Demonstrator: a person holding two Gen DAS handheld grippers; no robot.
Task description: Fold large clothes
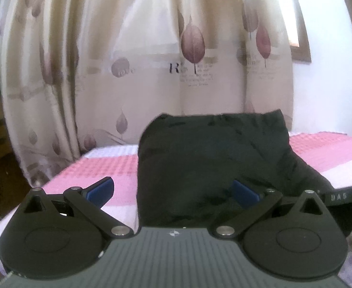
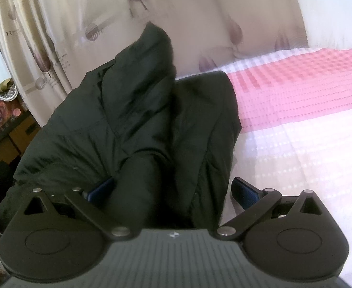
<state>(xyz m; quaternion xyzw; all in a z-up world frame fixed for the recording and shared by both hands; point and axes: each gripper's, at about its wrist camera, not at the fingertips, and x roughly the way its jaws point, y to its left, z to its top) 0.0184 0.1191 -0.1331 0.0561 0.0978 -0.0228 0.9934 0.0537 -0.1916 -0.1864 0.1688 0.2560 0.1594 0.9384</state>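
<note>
A large black padded garment (image 1: 211, 158) lies bunched on a bed with a pink and white checked cover (image 1: 108, 165). My left gripper (image 1: 173, 192) is open at the garment's near left edge, its left finger (image 1: 101, 189) over the cover and its right finger (image 1: 244, 192) over the black cloth. In the right wrist view the same garment (image 2: 137, 120) rises in a tall fold toward the curtain. My right gripper (image 2: 173, 192) is open with a thick roll of the cloth between its jaws. That roll partly hides its left finger (image 2: 102, 188); the right finger (image 2: 244, 192) sits over the cover (image 2: 295, 110).
A cream curtain (image 1: 152, 60) with purple leaf print hangs right behind the bed. A black band (image 1: 339, 195) with white letters lies at the garment's right. Wooden furniture (image 2: 15, 134) with piled items stands left of the bed. Open bed cover stretches to the right.
</note>
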